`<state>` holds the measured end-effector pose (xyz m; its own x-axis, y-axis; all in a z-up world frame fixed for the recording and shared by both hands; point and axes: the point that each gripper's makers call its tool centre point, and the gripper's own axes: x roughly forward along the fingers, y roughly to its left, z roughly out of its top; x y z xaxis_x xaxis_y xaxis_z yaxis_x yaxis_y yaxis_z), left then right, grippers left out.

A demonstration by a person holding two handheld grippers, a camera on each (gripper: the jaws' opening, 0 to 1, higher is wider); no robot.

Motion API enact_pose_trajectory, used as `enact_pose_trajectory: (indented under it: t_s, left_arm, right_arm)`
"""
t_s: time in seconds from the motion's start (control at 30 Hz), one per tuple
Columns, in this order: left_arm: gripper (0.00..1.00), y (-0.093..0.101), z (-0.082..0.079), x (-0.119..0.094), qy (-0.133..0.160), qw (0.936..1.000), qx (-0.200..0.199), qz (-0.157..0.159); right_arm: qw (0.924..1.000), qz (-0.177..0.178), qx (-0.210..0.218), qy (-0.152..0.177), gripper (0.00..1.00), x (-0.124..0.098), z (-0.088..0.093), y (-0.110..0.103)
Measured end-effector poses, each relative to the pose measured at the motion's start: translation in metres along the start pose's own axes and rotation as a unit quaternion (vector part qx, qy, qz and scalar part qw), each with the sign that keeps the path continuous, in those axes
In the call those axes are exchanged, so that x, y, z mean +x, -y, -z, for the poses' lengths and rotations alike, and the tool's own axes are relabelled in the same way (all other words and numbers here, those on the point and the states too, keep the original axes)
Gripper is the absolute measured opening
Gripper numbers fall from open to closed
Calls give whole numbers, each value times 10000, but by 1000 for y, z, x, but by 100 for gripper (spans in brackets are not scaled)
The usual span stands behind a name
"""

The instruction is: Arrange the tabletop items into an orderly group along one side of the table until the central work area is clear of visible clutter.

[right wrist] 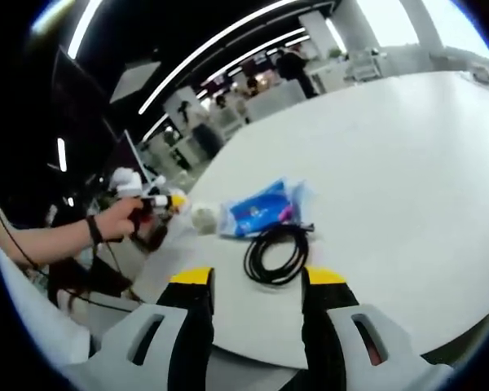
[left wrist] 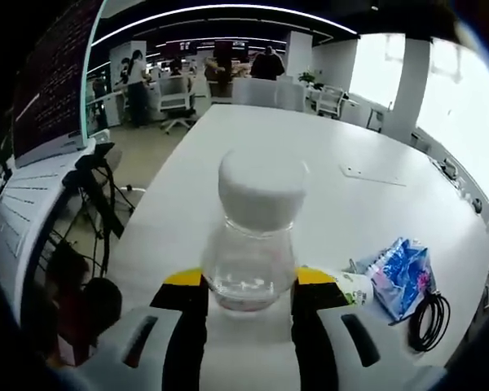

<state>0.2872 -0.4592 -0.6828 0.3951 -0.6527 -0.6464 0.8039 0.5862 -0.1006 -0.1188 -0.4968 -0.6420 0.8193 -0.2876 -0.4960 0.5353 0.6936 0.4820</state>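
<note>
The bottle [left wrist: 251, 244] stands upright, clamped in the left hand-held gripper [left wrist: 249, 287] over the table [left wrist: 326, 204] edge, while the cable [right wrist: 277, 253] lies just ahead of the open right hand-held gripper [right wrist: 257, 281], beside the blue pack [right wrist: 261, 208].

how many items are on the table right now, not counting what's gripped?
2 clear: a blue packet and a black cable coil, touching. A pale item left of the packet may be a third.
</note>
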Motion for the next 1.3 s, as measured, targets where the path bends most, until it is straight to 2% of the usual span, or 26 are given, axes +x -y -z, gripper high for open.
enact_pose_trajectory:
  t_s: [0.33,0.53,0.8,1.07,1.3]
  left_arm:
    - [42,-1,-2,-7,85,9999,-26,149]
    - [41,-7,0,-22,175,9997,-17,146]
    - [41,-19,11,-43,250,9995,-149,99]
    - [40,-21,37,-56,114,9997,-214,91]
    - [39,-12,63,-63,-63,9996,-222,175]
  right_arm:
    - [10000,-10,-2,40,40,1,-3,1]
    - [10000,-80,12,17,40,7,0,-4]
    - [9998,-175,-19,-5,40,14,-1,-10]
    - [9997,-229,-26,-19,40,17,1,-12]
    - [9997,-246,-18,-25,40,18,3,-13]
